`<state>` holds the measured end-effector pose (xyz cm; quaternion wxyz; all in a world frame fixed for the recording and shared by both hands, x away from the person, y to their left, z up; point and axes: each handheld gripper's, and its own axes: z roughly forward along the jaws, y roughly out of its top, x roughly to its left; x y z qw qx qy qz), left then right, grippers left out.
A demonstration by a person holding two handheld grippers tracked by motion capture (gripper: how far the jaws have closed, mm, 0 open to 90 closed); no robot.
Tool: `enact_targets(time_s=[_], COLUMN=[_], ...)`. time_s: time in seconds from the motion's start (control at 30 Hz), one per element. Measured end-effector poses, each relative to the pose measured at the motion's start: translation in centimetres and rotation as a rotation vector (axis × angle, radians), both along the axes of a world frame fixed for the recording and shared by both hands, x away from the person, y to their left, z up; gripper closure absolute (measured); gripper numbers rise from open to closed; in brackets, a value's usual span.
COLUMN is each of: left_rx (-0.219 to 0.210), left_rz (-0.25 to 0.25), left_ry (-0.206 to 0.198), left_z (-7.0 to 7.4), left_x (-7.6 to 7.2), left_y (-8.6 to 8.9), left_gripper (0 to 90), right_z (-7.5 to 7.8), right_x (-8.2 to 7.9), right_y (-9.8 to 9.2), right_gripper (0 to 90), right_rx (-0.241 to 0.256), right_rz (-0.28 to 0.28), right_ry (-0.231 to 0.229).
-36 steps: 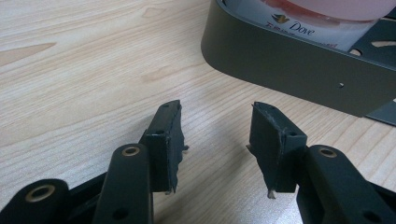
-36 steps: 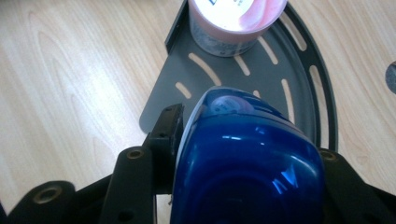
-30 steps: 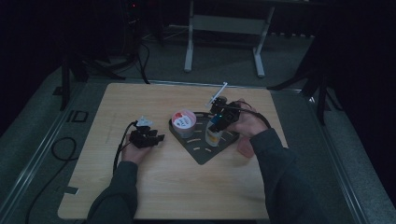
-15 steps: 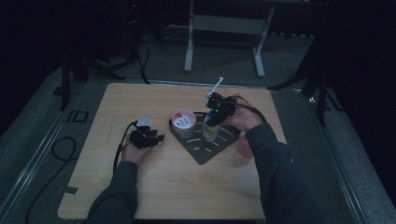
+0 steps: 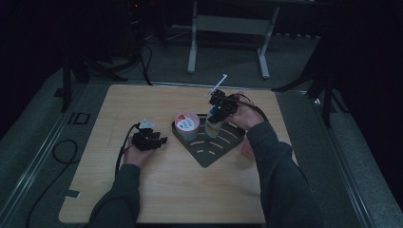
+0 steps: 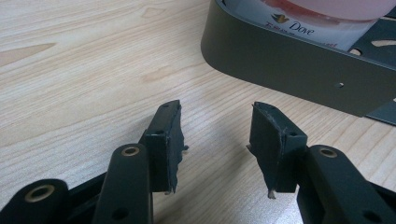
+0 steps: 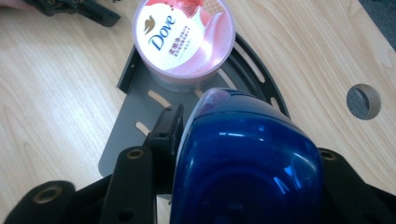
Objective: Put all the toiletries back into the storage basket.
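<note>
Currently your right tongs (image 5: 215, 118) are clamped on a blue-capped bottle (image 7: 243, 158), one black jaw pressed against each side of the cap, and they hold it upright over the dark slotted tray (image 5: 209, 149) at the middle of the worktop (image 5: 190, 199). To do this step well, judged as setting the bottle down in the tray, keep the bottle vertical, lower it onto a flat part of the tray floor clear of the curved slots, and part the jaws only once its base is seated, because a tall narrow bottle is likely to tip if released while tilted. Leave a gap between the bottle and the Dove tub (image 7: 183, 35) so the jaws do not nudge it as they open. The tray holds that tub at its corner nearest your left hand; the tub is round, its pink-and-white printed lid is on, and its contents cannot be seen. Your left tongs (image 6: 215, 140) rest low over the bare worktop just beside the tray's outer wall, jaws apart with nothing between them. A round hole (image 7: 364, 101) in the worktop lies beyond the tray's curved edge.
</note>
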<state>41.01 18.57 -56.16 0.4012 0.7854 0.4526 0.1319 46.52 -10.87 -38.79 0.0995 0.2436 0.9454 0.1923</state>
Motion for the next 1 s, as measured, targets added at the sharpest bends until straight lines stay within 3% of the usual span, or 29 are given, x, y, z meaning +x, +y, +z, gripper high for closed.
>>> enact_targets(time_s=[0.37, 0.8, 1.0], left_rx=[0.001, 0.001, 0.001], left_rz=[0.0, -0.002, -0.002], left_ry=[0.0, -0.001, -0.001], left_z=[0.0, 0.0, 0.0], left_x=[0.0, 0.0, 0.0], left_y=[0.0, 0.0, 0.0], left_gripper=[53.4, 53.3, 53.4], right_z=[-0.6, -0.9, -1.4], right_x=[1.1, 2.1, 2.7], right_y=[0.2, 1.5, 1.8], right_gripper=[54.7, 54.8, 54.8], right_rx=[0.005, -0.026, -0.012], right_rz=[-0.014, -0.011, -0.019], right_ry=[-0.003, -0.008, -0.014])
